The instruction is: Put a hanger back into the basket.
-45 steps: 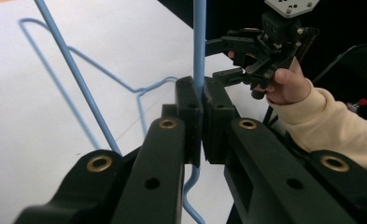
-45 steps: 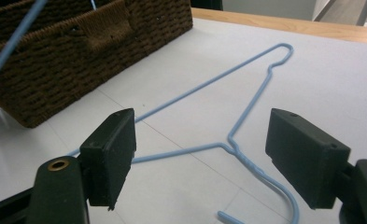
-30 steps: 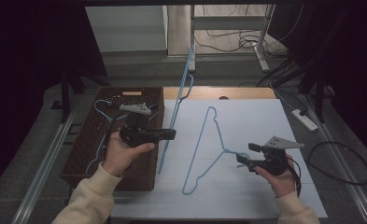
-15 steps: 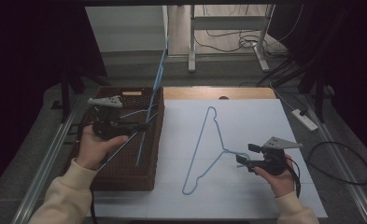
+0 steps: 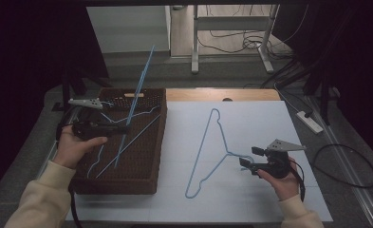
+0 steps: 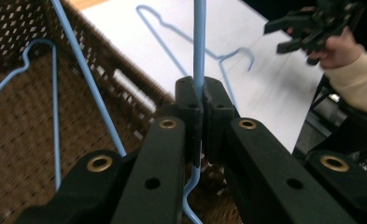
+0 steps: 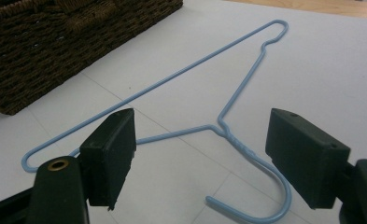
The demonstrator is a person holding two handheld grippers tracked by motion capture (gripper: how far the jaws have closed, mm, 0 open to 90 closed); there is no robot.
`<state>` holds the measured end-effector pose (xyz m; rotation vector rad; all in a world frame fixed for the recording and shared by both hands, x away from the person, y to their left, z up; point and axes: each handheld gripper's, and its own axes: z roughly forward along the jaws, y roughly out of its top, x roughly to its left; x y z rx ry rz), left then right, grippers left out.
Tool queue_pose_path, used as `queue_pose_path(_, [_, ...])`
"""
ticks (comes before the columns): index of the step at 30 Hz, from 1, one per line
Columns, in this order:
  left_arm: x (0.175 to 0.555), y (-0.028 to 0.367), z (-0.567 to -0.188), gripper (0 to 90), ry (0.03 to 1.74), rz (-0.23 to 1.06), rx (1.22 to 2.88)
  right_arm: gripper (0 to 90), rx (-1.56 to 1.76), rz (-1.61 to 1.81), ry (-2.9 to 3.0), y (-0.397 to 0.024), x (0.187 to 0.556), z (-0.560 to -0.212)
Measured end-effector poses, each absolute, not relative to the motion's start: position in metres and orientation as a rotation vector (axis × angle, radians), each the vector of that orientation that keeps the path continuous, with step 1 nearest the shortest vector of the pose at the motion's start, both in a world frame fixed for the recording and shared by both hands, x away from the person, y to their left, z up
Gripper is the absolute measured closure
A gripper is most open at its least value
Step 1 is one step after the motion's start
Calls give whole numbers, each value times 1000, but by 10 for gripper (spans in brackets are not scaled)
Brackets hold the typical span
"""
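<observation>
Tabletop (image 5: 269, 199) under white sheeting, wood bare only along the far edge. Dark brown woven wicker basket (image 5: 141, 183) at the tabletop's left edge, stretching from near the far edge almost to the near one, with thin light-blue wire hangers (image 5: 95, 166) lying loose on its floor.

Light-blue wire hanger on the sheet (image 5: 208, 147), flat near the middle of the tabletop, just right of the basket and apart from it; long bar running from the near edge toward the far one, hook curling toward the right edge. In the right gripper view, that hook (image 7: 265, 186) low between the two spread jaws, neither pad touching the wire. Right gripper (image 5: 248, 157), held in the right hand (image 5: 281, 183) near the tabletop's right near corner, jaws wide apart and released, nothing grasped, tips just beside the hook's end.

Second light-blue wire hanger, lifted (image 5: 135, 102), standing steeply over the basket's left half, one straight wire slanting up past the basket's far rim, lower end close above the basket floor. Left gripper (image 5: 120, 128), held in the left hand (image 5: 72, 147) at the basket's left rim, clenched on this hanger: in the left gripper view, wire (image 6: 199, 42) rising straight up out of the pressed-together pads (image 6: 187, 100), another leg of the same hanger slanting off to the upper left.
</observation>
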<state>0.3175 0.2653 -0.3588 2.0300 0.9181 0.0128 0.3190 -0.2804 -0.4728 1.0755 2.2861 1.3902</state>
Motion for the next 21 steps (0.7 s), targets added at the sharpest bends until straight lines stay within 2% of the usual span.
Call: queue_pose_path(21, [333,293,-394,870,995,-28,2120,250,1075,1370,2306,-278,319,-476])
